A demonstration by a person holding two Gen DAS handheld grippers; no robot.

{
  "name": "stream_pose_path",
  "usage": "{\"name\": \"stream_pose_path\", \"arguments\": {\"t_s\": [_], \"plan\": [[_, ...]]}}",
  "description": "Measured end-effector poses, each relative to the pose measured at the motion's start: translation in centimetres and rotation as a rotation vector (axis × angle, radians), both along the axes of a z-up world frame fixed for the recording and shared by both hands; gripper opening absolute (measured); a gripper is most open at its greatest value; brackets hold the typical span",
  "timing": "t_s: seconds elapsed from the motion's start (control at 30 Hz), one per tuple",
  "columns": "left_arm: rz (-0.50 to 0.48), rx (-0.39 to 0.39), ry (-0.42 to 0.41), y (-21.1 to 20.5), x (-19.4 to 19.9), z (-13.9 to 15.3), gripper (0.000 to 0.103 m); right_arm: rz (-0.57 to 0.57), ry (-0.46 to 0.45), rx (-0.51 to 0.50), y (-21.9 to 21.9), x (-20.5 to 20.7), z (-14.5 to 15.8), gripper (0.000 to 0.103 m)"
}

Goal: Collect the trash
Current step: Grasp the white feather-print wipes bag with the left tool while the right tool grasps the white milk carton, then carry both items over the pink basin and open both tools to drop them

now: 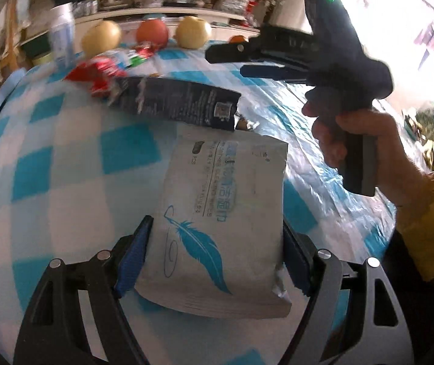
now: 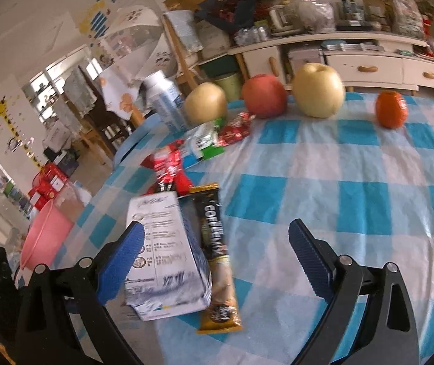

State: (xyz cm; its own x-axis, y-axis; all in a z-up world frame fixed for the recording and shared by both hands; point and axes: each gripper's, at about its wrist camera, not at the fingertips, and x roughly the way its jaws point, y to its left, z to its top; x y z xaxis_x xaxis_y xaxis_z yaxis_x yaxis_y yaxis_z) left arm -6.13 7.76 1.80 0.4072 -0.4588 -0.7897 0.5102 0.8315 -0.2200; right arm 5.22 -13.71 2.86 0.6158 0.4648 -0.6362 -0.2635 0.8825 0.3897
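Judging from the table (image 2: 338, 164), collection is barely begun: the left gripper (image 1: 217, 243) grips one wipes pack (image 1: 220, 213) above the cloth, while the right gripper (image 2: 217, 243) hangs wide and empty. One coffee sachet (image 2: 217, 252), one red wrapper (image 2: 171, 167), one green wrapper (image 2: 206, 143) and one small red wrapper (image 2: 235, 132) remain. One pink basin (image 2: 45, 237) stands beside the table. Four fruits.

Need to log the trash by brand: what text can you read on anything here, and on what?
"COFFEEMIX": coffee stick packet, right wrist view.
"OPEN" and "PCS": white wipes pack in the left claw; its other print is unreadable.
Dark packet: QR code only.
Red wrappers, bottle: too blurred.
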Motion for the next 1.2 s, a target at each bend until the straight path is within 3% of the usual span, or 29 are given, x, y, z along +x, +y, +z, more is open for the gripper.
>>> {"name": "stream_pose_path", "arguments": {"t_s": [0.3, 0.5, 0.57, 0.6, 0.93, 1.2], "plan": [[0.111, 0.006, 0.017, 4.4, -1.2, -0.1, 0.079, 0.136, -0.012, -0.053, 5.2, -1.0, -0.1, 0.095], [0.173, 0.037, 0.005, 5.7, -0.6, -0.3, 0.079, 0.141, 0.028, -0.09, 7.6, -0.9, -1.1, 0.094], [0.197, 0.069, -0.011, 6.1, -0.5, -0.4, 0.079, 0.146, 0.048, -0.075, 7.9, -0.7, -1.5, 0.082], [0.206, 0.088, -0.02, 6.2, -0.4, -0.5, 0.079, 0.146, 0.055, -0.073, 8.2, -0.6, -1.6, 0.081], [0.162, 0.216, -0.092, 4.6, 0.4, -1.3, 0.086, 0.11, 0.082, -0.106, 8.9, -0.1, -2.3, 0.082], [0.151, 0.21, -0.118, 4.4, 0.9, -1.3, 0.083, 0.104, 0.081, -0.11, 10.0, 0.3, -2.3, 0.084]]}}
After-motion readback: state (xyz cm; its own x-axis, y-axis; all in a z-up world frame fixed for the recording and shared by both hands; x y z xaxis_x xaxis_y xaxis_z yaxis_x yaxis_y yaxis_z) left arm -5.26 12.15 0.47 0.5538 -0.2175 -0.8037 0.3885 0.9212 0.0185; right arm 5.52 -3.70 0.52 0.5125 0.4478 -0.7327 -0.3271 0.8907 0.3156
